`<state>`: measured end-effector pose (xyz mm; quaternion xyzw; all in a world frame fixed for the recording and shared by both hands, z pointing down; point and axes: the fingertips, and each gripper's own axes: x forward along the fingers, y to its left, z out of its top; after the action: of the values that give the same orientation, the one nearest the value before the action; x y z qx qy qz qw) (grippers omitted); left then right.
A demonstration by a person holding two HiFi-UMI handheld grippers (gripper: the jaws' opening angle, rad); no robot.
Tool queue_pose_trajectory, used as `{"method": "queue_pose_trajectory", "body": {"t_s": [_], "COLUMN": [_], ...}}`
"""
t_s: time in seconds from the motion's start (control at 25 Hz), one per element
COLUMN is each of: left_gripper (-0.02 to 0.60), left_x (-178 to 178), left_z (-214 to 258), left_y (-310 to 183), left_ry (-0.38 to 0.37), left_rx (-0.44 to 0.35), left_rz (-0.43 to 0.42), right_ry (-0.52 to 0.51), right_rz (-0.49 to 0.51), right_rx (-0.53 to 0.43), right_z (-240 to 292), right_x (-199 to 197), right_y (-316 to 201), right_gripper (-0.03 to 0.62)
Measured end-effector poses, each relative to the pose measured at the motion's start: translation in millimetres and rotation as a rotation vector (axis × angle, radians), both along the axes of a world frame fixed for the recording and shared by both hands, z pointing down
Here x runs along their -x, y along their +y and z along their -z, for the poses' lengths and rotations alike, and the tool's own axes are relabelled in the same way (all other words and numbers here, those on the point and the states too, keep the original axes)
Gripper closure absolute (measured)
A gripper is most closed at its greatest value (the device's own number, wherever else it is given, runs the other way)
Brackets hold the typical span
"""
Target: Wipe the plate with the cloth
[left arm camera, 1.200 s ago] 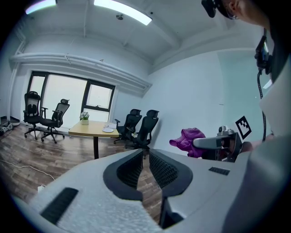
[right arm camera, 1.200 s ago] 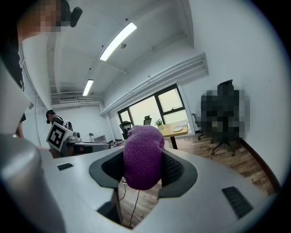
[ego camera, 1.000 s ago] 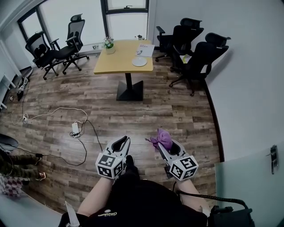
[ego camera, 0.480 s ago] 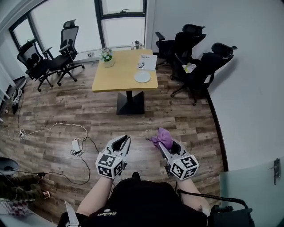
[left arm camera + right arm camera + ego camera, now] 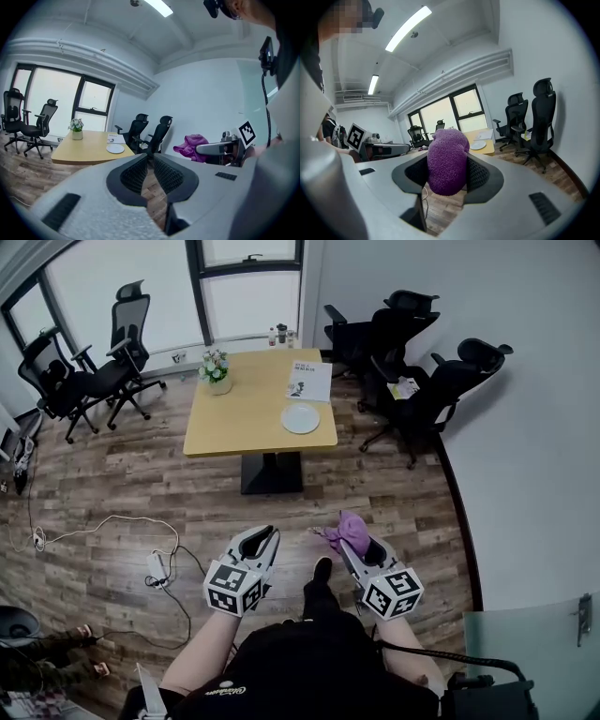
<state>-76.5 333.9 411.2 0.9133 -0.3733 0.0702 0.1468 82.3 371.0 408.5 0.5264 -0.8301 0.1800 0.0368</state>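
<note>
A person's right gripper point(image 5: 351, 540) pinches a bunched purple cloth point(image 5: 345, 530) between its jaws, most of the fabric bulging past the tips, while the left gripper point(image 5: 266, 536) is carried alongside with its jaws pressed nearly together on nothing. The white plate point(image 5: 300, 418) to be wiped lies well apart from both, on the near right part of a pale wooden table point(image 5: 234, 418), close to its edge. With so little cloth inside the jaws, the wad could likely pull free once it is dragged across the plate. The plate, lying loose on a smooth top with nothing holding it, could slide toward that edge unless the empty gripper steadies it. A white cable point(image 5: 112, 524) and power strip point(image 5: 156, 565) trail over the wood-plank floor point(image 5: 394, 493) to the person's left, a possible snag on the way over. Farther along the table lie a printed sheet point(image 5: 309, 381) and a small pot of flowers point(image 5: 215, 367). Black office chairs point(image 5: 417, 376) line the right wall, with more by the tall windows point(image 5: 246, 296) at the back.
</note>
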Motion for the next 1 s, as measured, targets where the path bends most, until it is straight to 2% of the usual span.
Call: {"method": "queue_pose_trajectory", "body": {"t_s": [0.36, 0.6, 0.8, 1.0], "left_gripper": [0.532, 0.532, 0.532, 0.532], "left_x": [-30.1, -81.1, -82.3, -79.1], "left_z": [1.7, 15.0, 13.7, 11.3], "left_y": [-133.2, -225.8, -275.4, -322.8], "left_ry": [-0.022, -0.044, -0.035, -0.018], "left_rx": [0.006, -0.019, -0.002, 0.004], "left_rz": [0.075, 0.107, 0.162, 0.173], "right_ry": [-0.020, 0.005, 0.006, 0.005], "right_rz": [0.059, 0.141, 0.164, 0.171], "right_rx": [-0.001, -0.007, -0.022, -0.001], "right_z": [-0.2, 10.0, 21.2, 15.0], "right_x": [-33.6, -71.8, -81.4, -78.6], "right_y": [-139.3, -244.0, -304.7, -350.6], "right_gripper": [0.405, 0.405, 0.405, 0.405]}}
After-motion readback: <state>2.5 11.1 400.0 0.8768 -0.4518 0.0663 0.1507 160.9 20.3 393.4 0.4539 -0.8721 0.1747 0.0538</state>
